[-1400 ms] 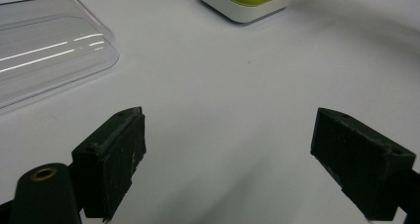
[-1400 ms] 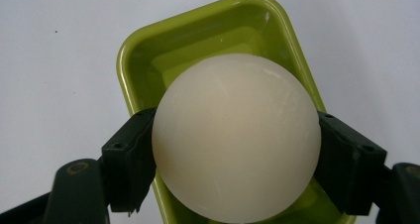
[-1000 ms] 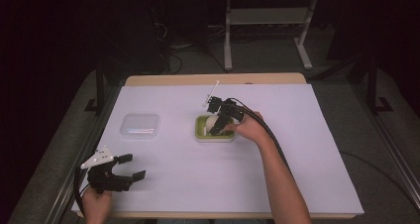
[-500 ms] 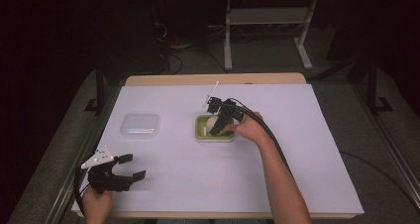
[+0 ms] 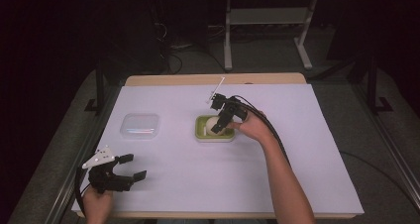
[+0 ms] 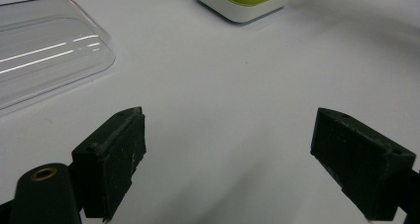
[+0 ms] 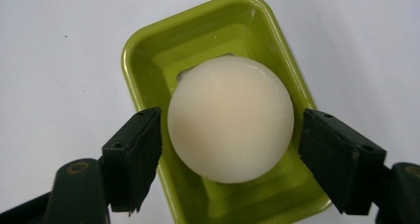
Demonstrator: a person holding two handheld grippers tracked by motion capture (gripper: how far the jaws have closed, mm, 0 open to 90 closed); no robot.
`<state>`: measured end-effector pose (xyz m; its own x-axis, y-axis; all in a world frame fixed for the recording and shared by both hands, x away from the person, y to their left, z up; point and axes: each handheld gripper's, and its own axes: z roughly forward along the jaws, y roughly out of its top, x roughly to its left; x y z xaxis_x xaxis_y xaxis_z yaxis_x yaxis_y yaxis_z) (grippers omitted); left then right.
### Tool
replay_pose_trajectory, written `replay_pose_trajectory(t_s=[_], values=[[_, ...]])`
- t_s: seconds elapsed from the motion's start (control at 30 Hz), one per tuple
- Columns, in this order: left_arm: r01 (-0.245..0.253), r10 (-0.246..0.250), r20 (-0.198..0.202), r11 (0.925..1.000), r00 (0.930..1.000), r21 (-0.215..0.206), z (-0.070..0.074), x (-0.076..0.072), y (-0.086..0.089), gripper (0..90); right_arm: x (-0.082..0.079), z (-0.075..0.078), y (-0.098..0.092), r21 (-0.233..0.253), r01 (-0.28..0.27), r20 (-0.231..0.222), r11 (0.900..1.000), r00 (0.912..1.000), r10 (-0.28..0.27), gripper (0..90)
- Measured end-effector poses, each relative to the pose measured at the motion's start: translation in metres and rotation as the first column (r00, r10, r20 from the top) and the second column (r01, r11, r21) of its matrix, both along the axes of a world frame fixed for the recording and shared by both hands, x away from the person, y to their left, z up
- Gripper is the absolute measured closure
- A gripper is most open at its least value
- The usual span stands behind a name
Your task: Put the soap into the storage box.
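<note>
Left gripper is resting at the table's near left corner, jaws spread wide over bare white surface and gripping nothing; it is probably parked there to stay clear of the work. Just beyond it, a clear lid is lying flat on the table, apparently set aside so the dish stays open. Moving rightward, a green dish is sitting near the table's middle, cradling a pale ball. Right gripper is reaching over that dish, its jaws standing apart and flanking the ball on both sides with slight gaps, seemingly lined up for closing on it or just letting go.
</note>
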<state>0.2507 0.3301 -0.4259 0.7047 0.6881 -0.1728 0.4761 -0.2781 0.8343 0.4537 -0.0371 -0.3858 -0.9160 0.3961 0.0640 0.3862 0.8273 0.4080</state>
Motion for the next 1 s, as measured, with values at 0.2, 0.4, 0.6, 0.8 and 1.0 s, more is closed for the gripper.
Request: replay_pose_trajectory(t_s=[0.2,0.4,0.6,0.8,1.0], values=[[0.004,-0.004,-0.001,1.0,1.0,0.004,0.0,0.0,0.0,13.0,-0.003,0.005,-0.004,0.014,0.001,-0.007,1.0,1.0,-0.001,22.1],[0.003,-0.003,0.0,1.0,1.0,0.003,0.0,0.0,0.0,13.0,-0.006,0.007,-0.009,0.006,0.007,-0.018,1.0,0.9998,-0.007,21.6],[0.005,-0.005,-0.001,1.0,1.0,0.005,0.0,0.0,-0.001,13.0,-0.01,0.01,-0.016,0.038,0.009,-0.015,0.999,0.9999,-0.009,21.7],[0.007,-0.007,-0.001,0.9999,1.0,0.01,0.0,0.0,-0.001,13.0,-0.014,0.012,-0.025,0.053,0.02,-0.018,0.998,0.9997,-0.019,21.8],[0.004,-0.004,-0.001,0.9999,1.0,0.009,0.0,0.0,-0.001,13.0,-0.018,0.014,-0.035,0.077,0.026,-0.011,0.997,0.9996,-0.025,22.0]])
